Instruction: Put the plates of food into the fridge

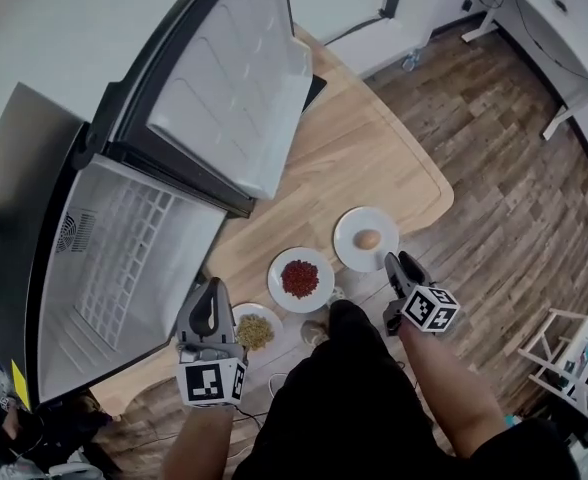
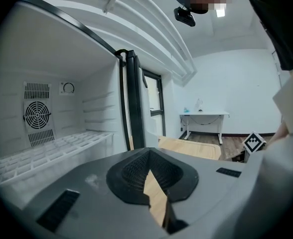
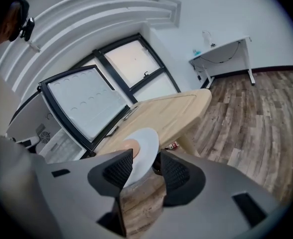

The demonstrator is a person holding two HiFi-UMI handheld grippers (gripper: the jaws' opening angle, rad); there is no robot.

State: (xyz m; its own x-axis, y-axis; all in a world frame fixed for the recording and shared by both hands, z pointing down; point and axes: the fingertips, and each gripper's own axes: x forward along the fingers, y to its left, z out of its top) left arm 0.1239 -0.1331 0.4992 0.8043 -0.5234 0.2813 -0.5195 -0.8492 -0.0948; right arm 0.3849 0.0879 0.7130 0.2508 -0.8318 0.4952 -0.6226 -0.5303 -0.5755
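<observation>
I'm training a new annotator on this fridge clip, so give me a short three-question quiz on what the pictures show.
1. True or false: the fridge stands open.
2. What lies on the plate nearest the right tongs? A. sliced bread B. one brown egg C. green salad
3. Fill the gap: the left tongs have their jaws together; the right tongs' jaws stand ____.
Key: 1 true; 2 B; 3 apart.
</observation>
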